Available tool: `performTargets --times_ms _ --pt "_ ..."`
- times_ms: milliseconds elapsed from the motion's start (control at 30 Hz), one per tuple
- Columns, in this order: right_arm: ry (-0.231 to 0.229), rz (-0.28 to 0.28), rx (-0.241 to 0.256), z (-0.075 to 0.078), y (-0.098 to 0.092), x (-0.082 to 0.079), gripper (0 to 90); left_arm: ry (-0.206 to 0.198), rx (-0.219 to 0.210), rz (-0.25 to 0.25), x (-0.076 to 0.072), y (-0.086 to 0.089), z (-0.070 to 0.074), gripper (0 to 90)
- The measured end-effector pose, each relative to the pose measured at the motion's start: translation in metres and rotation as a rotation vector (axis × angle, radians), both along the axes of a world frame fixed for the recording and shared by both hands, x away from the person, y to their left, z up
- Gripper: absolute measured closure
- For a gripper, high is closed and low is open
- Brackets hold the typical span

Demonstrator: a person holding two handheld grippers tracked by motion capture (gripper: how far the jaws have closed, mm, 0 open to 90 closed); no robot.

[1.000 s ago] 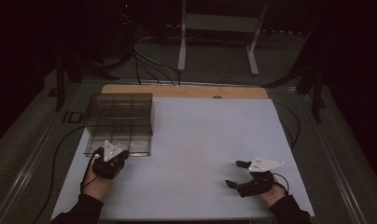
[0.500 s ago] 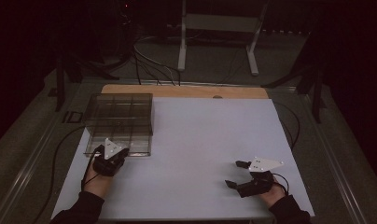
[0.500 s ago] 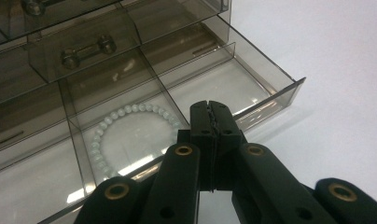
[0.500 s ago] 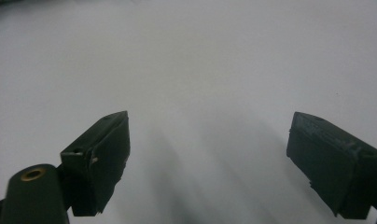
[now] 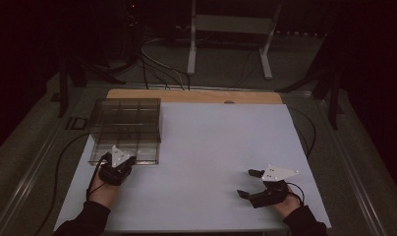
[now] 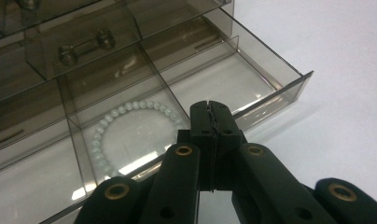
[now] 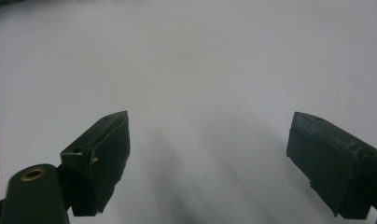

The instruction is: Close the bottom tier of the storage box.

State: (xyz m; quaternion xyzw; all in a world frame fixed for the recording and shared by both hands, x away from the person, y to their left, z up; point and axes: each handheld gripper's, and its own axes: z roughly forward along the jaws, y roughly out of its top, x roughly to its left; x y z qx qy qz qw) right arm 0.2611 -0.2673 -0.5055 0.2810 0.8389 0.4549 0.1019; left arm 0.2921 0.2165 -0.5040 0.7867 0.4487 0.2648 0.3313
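The left gripper (image 6: 210, 109), with its jaws pressed together on nothing, is at the near edge of the clear organizer box (image 5: 125, 129) in the left middle of the high view. The right gripper (image 5: 249, 183), lower right, is wide open above the white worktop (image 5: 221, 142).

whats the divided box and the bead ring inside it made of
Divided box: looks like smoke-tinted clear plastic, glossy, since the table shows through its walls and edges glint. Bead ring: pale, smooth, slightly shiny round beads, perhaps pearl, glass or plastic; the look leaves it open.
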Motion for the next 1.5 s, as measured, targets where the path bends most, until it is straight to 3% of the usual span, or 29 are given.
performTargets --times_ms 1500 --pt "0.004 -0.001 0.001 -0.0002 0.0001 0.0001 13.5 -0.001 0.016 -0.035 0.0068 0.0009 -0.0025 90.0"
